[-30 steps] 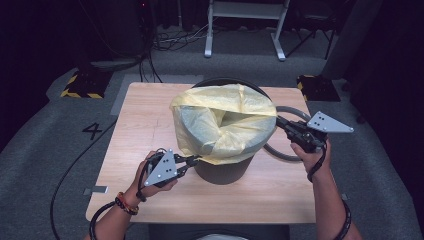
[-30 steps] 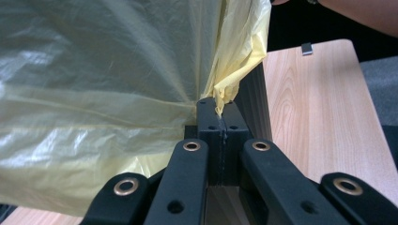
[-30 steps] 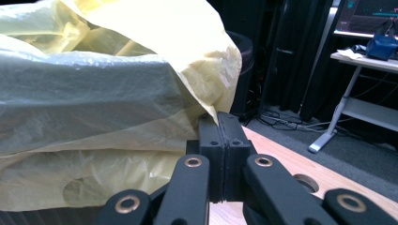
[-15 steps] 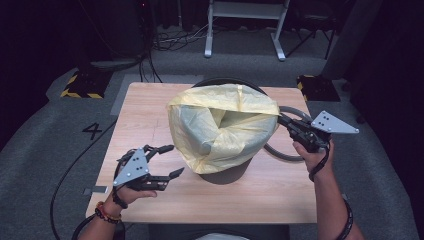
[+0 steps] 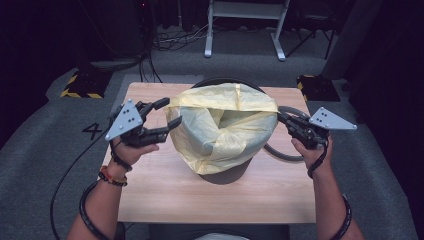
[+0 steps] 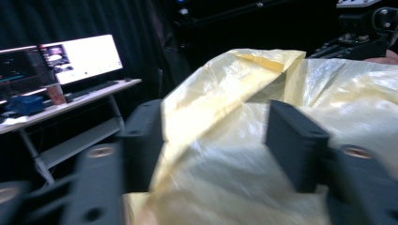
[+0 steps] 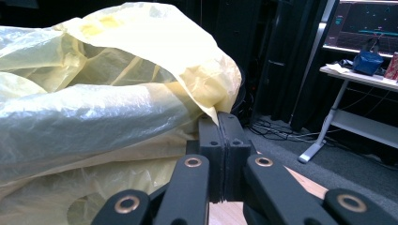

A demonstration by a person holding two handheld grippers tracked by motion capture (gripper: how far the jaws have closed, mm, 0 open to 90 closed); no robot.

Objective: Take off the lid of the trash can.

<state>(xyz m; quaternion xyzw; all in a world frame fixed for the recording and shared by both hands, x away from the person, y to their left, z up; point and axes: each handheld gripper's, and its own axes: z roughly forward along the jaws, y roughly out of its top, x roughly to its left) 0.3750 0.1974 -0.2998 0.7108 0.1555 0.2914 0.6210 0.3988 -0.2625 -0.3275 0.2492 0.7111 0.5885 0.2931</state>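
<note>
The right gripper (image 5: 286, 120) has its jaws pressed together on the edge of the yellow plastic bag (image 5: 222, 125); in the right gripper view the two black pads (image 7: 224, 140) meet with a thin fold of the film pinched between them. It sits at the bag's three o'clock in the high view, held by the right hand (image 5: 312, 150).

The left gripper (image 5: 170, 115) is at the bag's nine o'clock, held up off the table by the left hand (image 5: 131, 150). Its jaws have just been closing somewhat but stand apart. In the left gripper view the bag's folded rim (image 6: 220, 93) runs up between the two fingers (image 6: 293, 140). That view is blurred, and no pad can be seen pressing on the film, so this gripper holds nothing.

The bag lines a black bin (image 5: 220, 81), whose dark rim shows at the bag's twelve o'clock. The film is draped over the bin's mouth and down its sides, loose and crumpled, with its opening sagging inward.

Bin and bag stand at the middle of a wooden table (image 5: 200, 195). A black cable loop (image 5: 277, 152) lies on the table at the bin's four o'clock. Grey carpet (image 5: 45, 150) surrounds the table, with a painted 4 (image 5: 92, 131) at the table's nine o'clock.
</note>
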